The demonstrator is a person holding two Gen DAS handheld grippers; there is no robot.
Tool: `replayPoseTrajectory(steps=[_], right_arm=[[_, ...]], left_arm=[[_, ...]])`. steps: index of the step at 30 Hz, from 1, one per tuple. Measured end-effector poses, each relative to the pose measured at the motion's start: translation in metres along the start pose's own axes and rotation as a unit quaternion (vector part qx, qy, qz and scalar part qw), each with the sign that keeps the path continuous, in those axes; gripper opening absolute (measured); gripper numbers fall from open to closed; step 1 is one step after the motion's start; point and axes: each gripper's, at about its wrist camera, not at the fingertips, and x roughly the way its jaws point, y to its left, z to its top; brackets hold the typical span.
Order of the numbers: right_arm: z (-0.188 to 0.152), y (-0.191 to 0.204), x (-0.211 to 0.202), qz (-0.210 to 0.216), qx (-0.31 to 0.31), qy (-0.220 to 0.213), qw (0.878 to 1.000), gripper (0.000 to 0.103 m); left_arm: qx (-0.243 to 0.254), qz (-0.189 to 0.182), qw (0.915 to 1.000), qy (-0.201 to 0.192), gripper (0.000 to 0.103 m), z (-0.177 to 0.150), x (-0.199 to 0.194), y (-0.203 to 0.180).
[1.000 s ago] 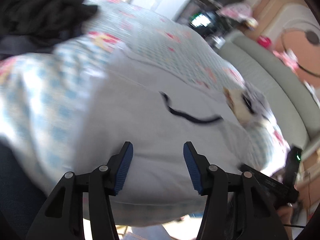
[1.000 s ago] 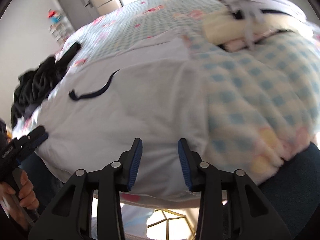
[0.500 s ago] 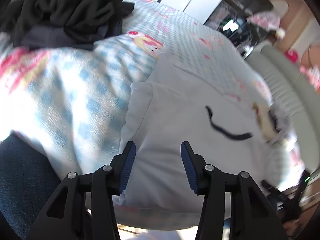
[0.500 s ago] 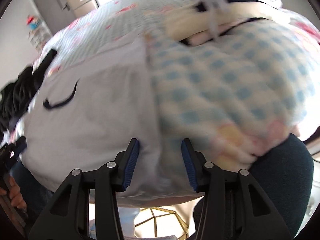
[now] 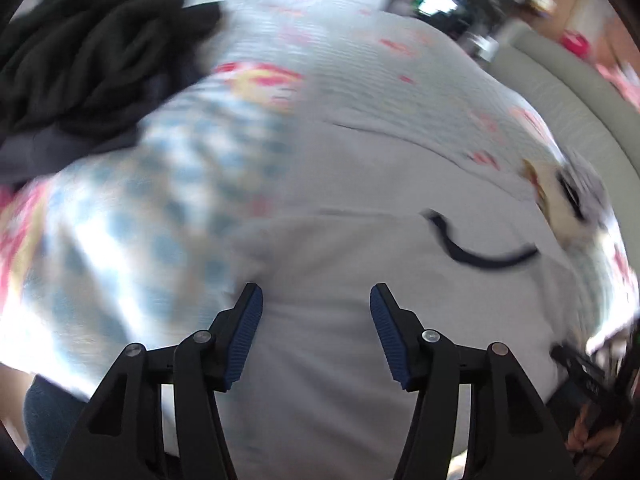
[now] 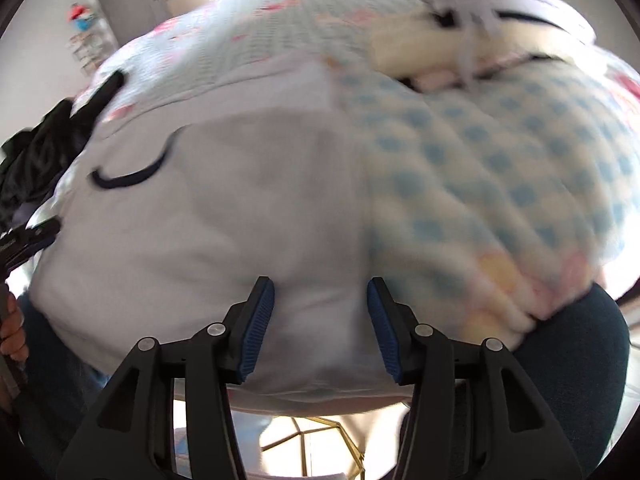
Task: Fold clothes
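A pale grey garment (image 5: 340,264) with a dark drawstring (image 5: 476,252) lies flat on the bed near its front edge. My left gripper (image 5: 316,300) hovers over the garment's left part, its jaws opening, nothing pinched between the blue pads. In the right wrist view the same garment (image 6: 224,216) and its drawstring (image 6: 132,172) fill the left half. My right gripper (image 6: 320,294) hangs over the garment's right edge, where it meets the blue-checked blanket (image 6: 500,168). Its jaws are opening too, with cloth below them but not gripped.
A heap of black clothes (image 5: 80,64) sits at the bed's far left. Folded pale clothes (image 6: 460,32) are stacked at the far right. The bed's edge runs just under both grippers, with a gold wire frame (image 6: 316,436) on the floor below. A grey sofa (image 5: 568,108) stands beyond.
Both grippers' jaws stand wider than before. The left view swung left toward the black clothes, then back right over the garment. The right gripper shifted slightly toward the garment's right edge.
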Motion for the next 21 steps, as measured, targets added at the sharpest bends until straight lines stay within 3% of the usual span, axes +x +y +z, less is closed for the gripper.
replayPoseTrajectory(steps=[4,7,11,13,15,17,19,21], right_arm=[[0.010,-0.016,-0.020,-0.010,0.029,-0.030,0.999,0.050],[0.014,-0.008,-0.031,0.021,0.027,-0.048,0.998,0.051],[0.007,0.017,-0.025,0.078,0.005,-0.030,0.996,0.051],[-0.001,0.027,-0.016,0.080,-0.018,-0.011,0.997,0.051],[-0.006,0.024,-0.011,0.084,-0.020,0.000,0.996,0.050],[-0.008,0.014,-0.011,0.097,-0.004,0.002,0.995,0.048],[-0.006,0.008,-0.018,0.077,0.006,-0.008,0.997,0.050],[-0.004,0.008,-0.025,0.067,0.004,-0.019,0.998,0.051]], left_arm=[[-0.042,-0.045,0.9979,-0.019,0.058,0.005,-0.023,0.019],[-0.002,-0.085,0.9964,-0.010,0.060,-0.008,-0.030,-0.002],[0.060,-0.115,0.9913,0.019,0.061,-0.040,-0.019,-0.043],[0.080,-0.086,0.9931,0.004,0.061,-0.049,-0.010,-0.049],[0.050,-0.088,0.9949,0.011,0.060,-0.046,-0.003,-0.039],[0.015,-0.104,0.9944,-0.010,0.060,-0.040,-0.011,-0.028],[0.000,-0.100,0.9947,-0.025,0.060,-0.041,-0.018,-0.021],[-0.006,-0.119,0.9925,-0.027,0.060,-0.045,-0.021,-0.020]])
